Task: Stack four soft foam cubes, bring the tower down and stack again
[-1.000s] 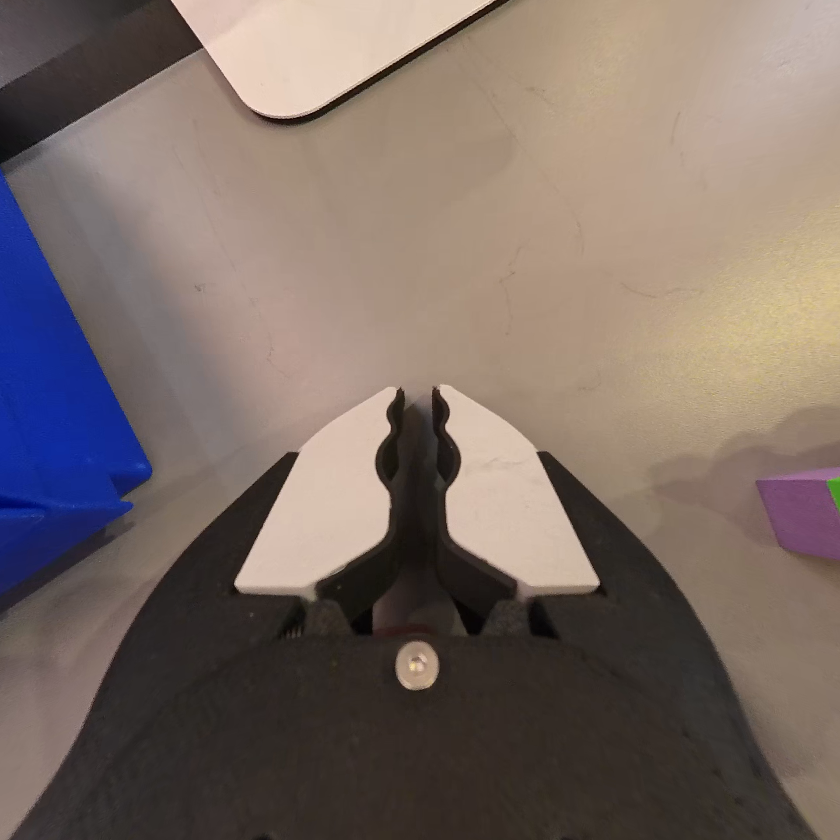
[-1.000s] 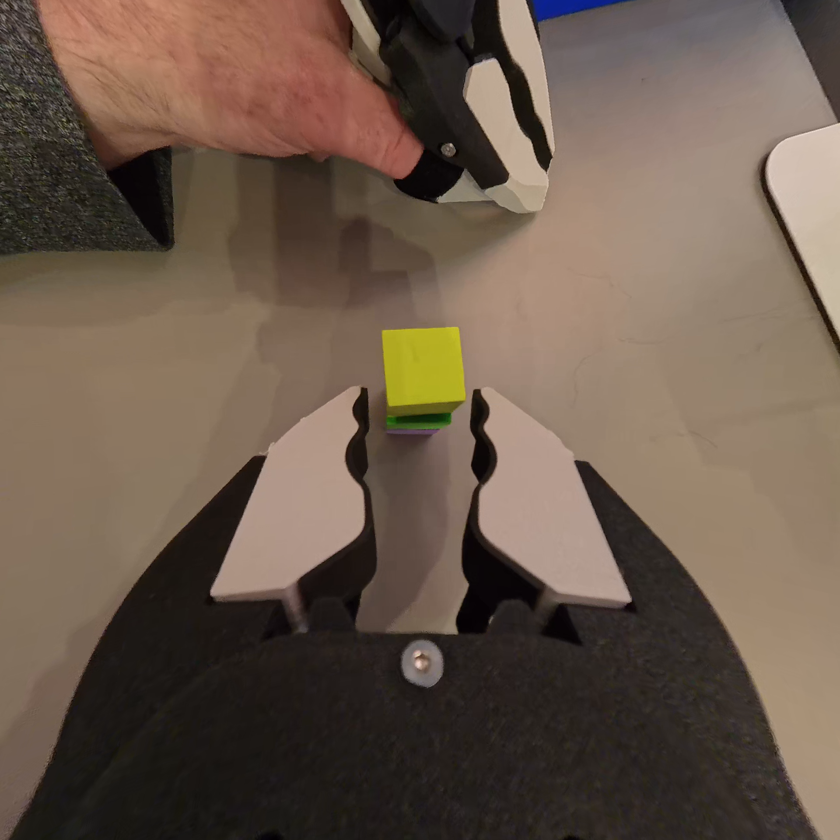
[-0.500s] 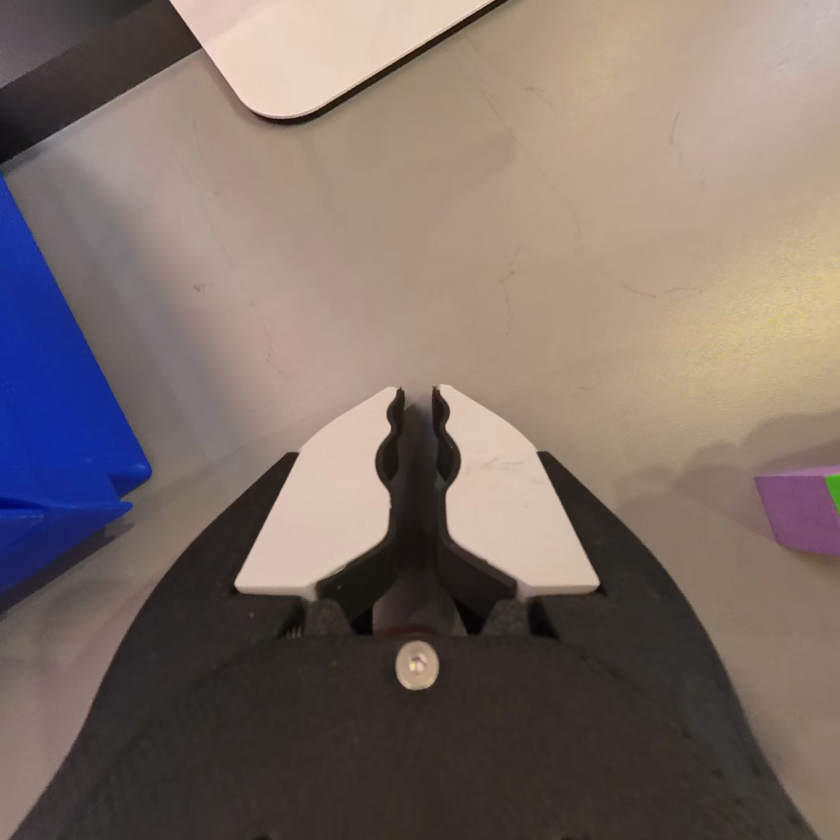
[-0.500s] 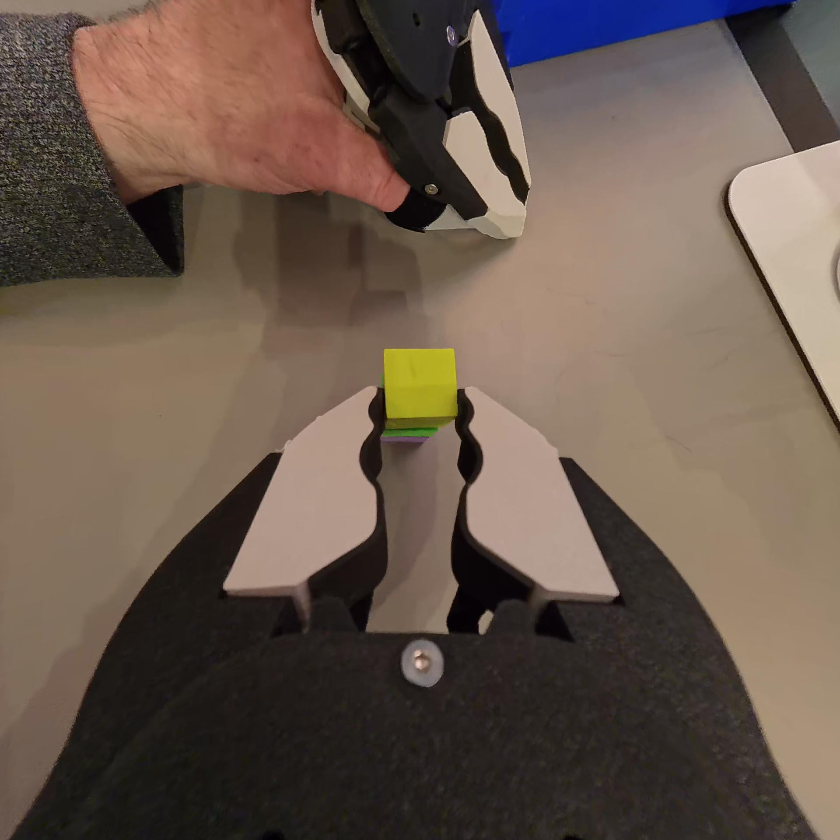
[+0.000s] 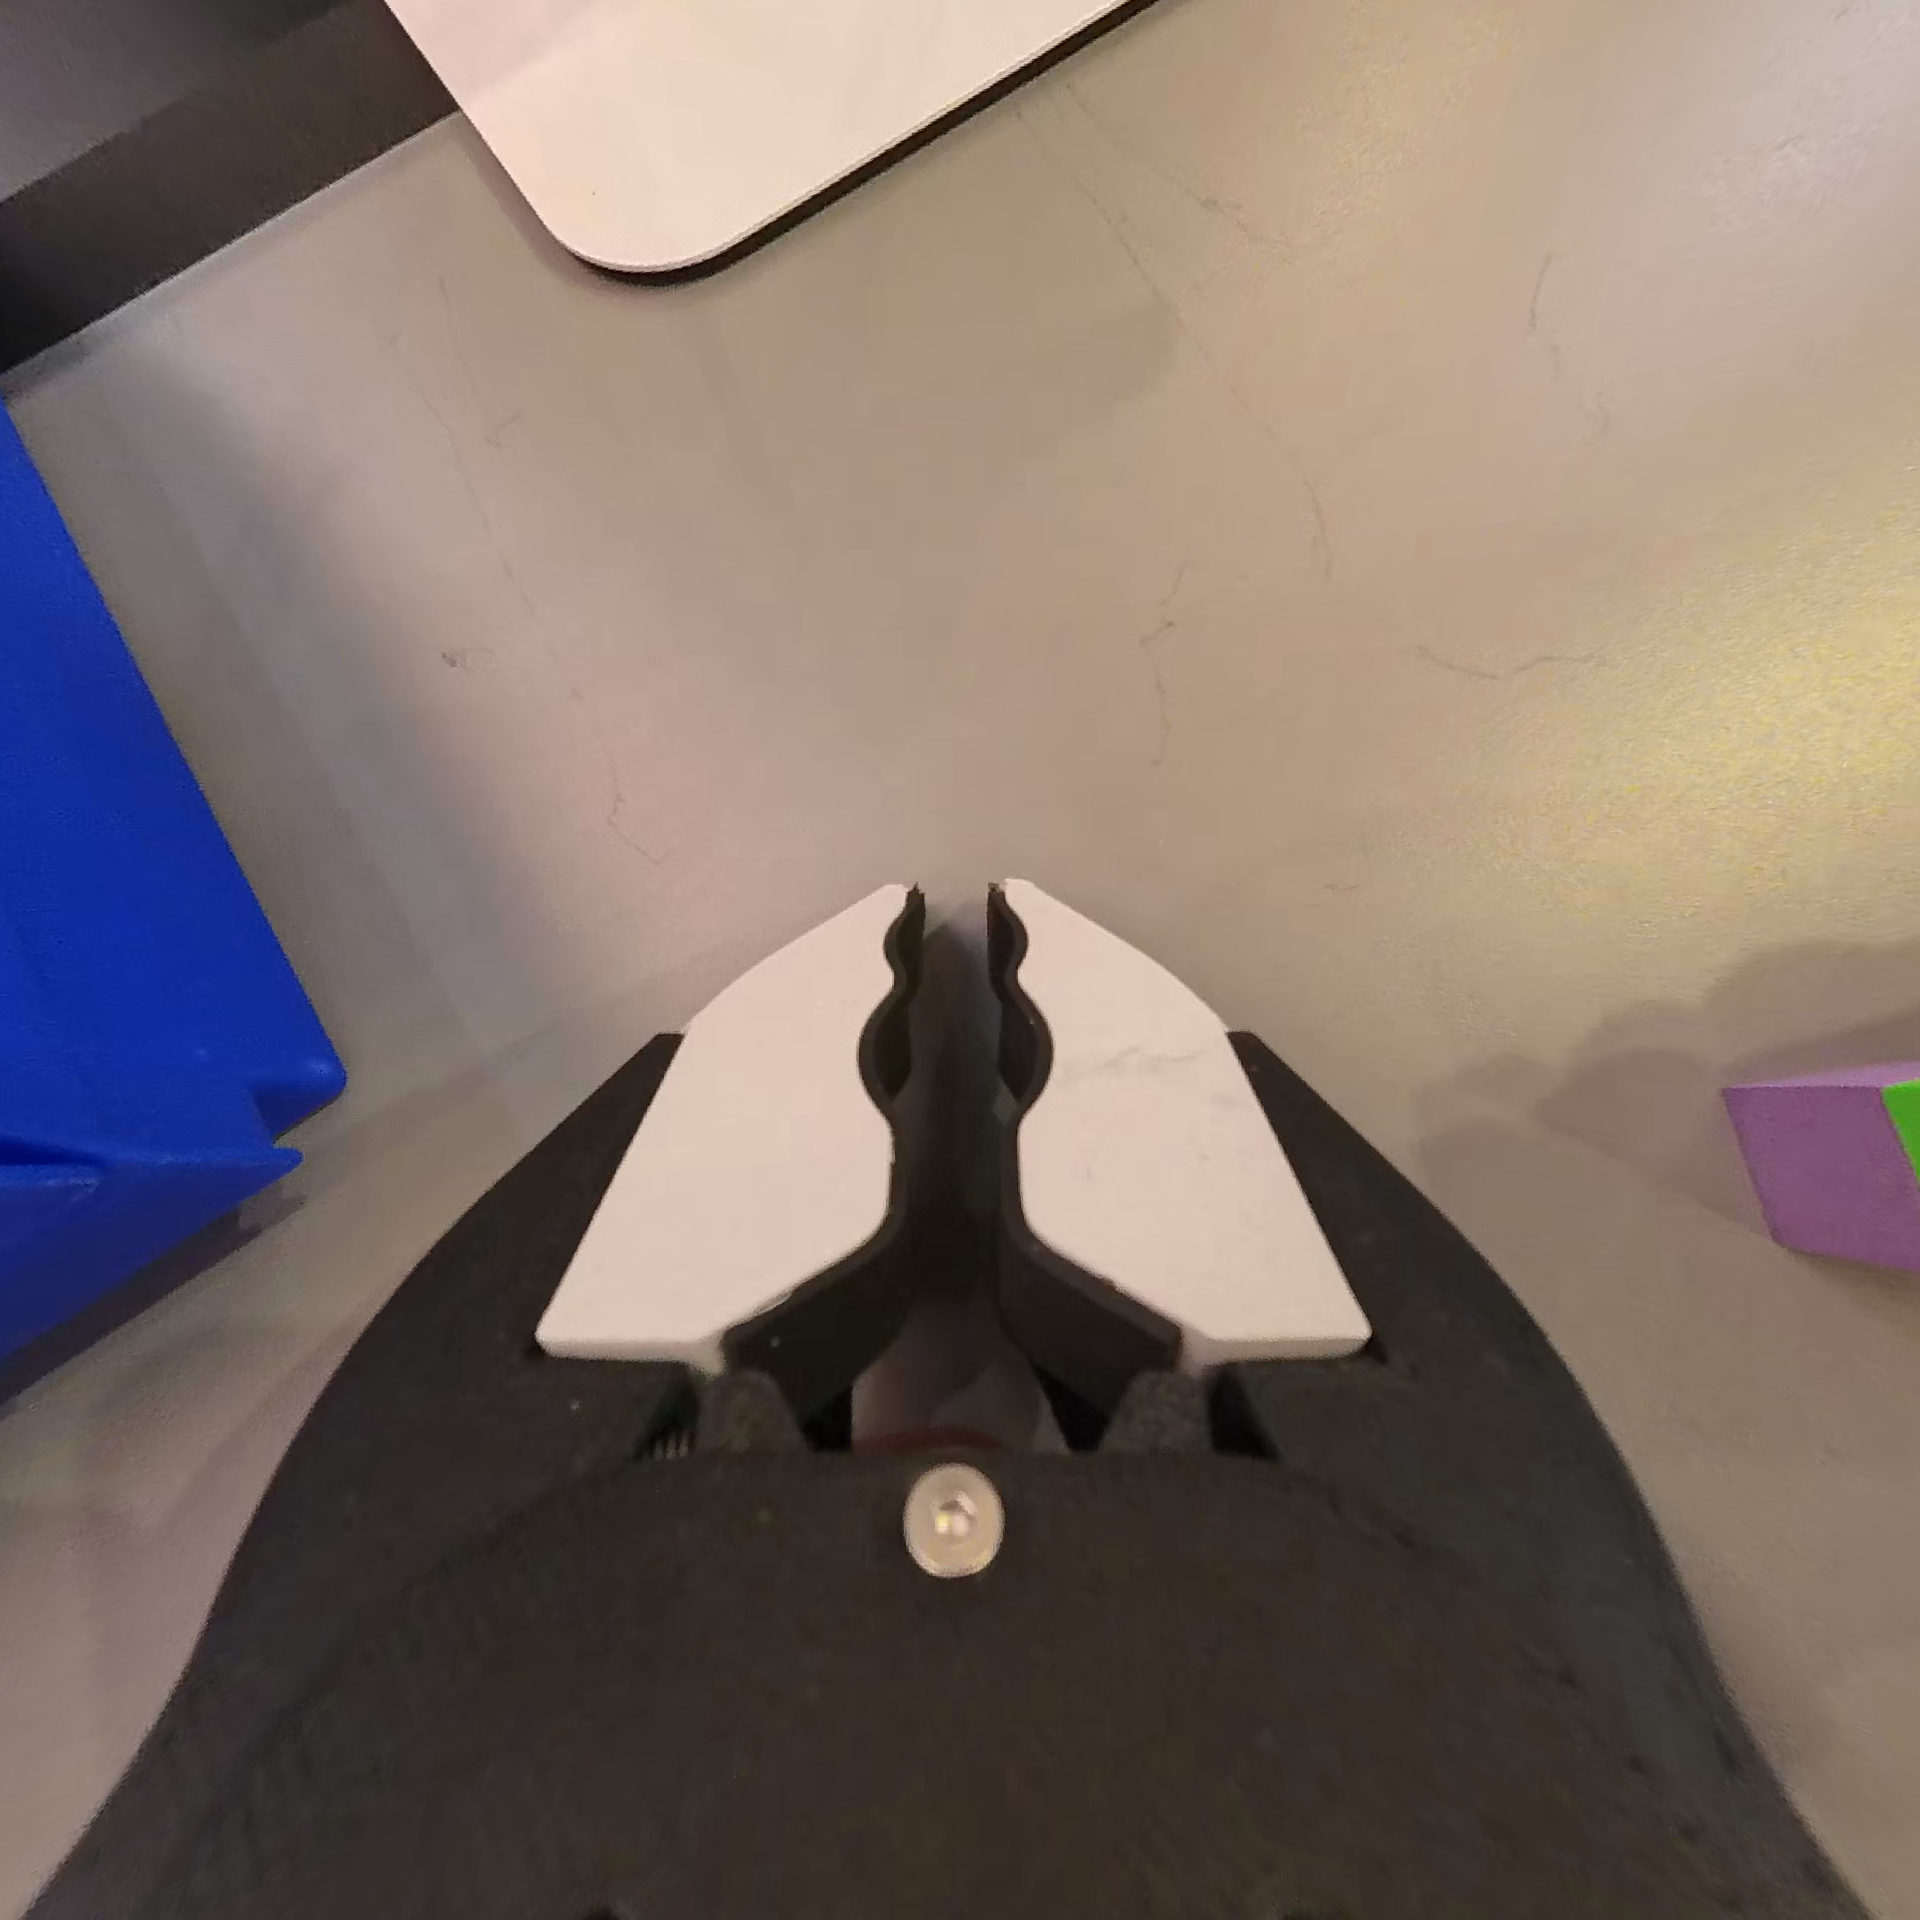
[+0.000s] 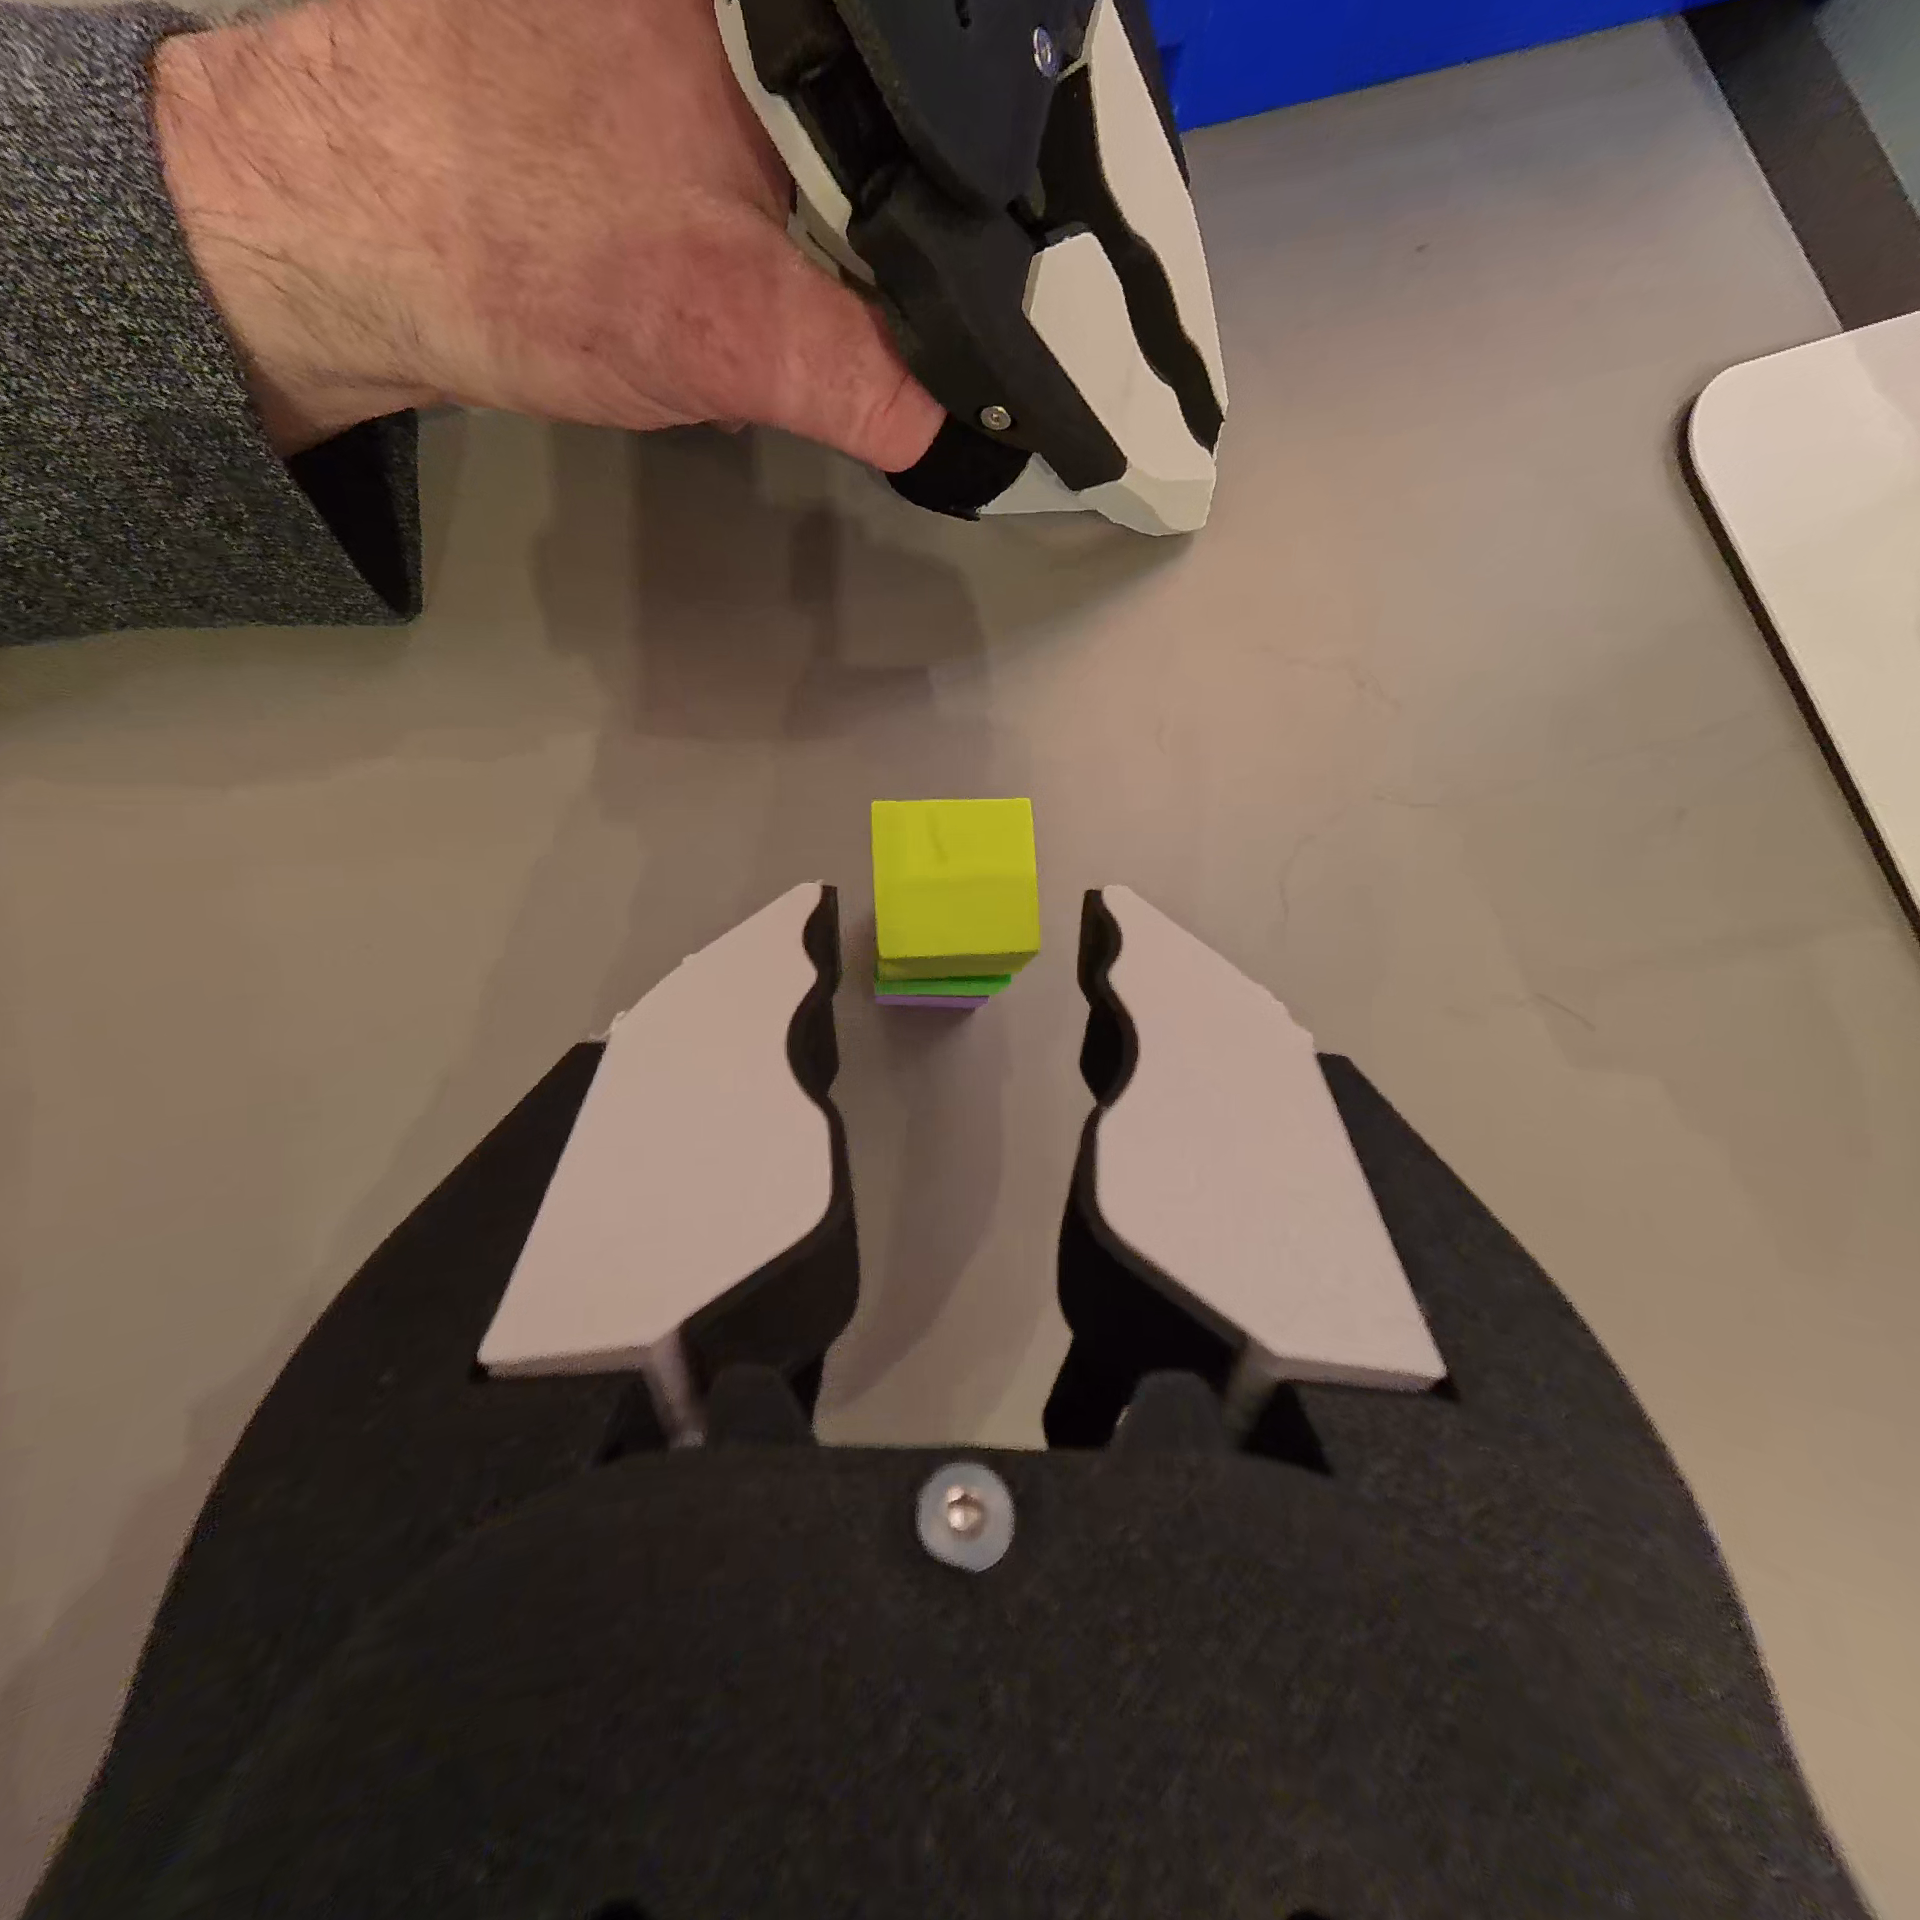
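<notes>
Right gripper (image 6: pixel 956 914): black textured body, pale grey finger plates, wavy black pads, one silver screw (image 6: pixel 964 1519) at centre. Left gripper (image 5: pixel 954 891): same build, white plates. Left hand (image 6: pixel 540 239): grey flecked knit sleeve (image 6: pixel 135 416) worn.

Warm, moderate indoor light falls evenly on the grey tabletop (image 5: pixel 1039 520), brightest toward the right of the left wrist view, where a yellowish cast tints the surface. Soft, layered shadows lie under the hand (image 6: pixel 499 229) and beside the purple cube (image 5: pixel 1808 1174), their edges diffuse and doubled. The white board (image 5: pixel 748 94) is bright but not blown out. The blue bin (image 5: pixel 114 935) looks saturated. Wide-angle distortion stretches both views at the borders. The black gripper bodies in the foreground are slightly soft; the yellow cube (image 6: pixel 951 878) is reasonably sharp.
</notes>
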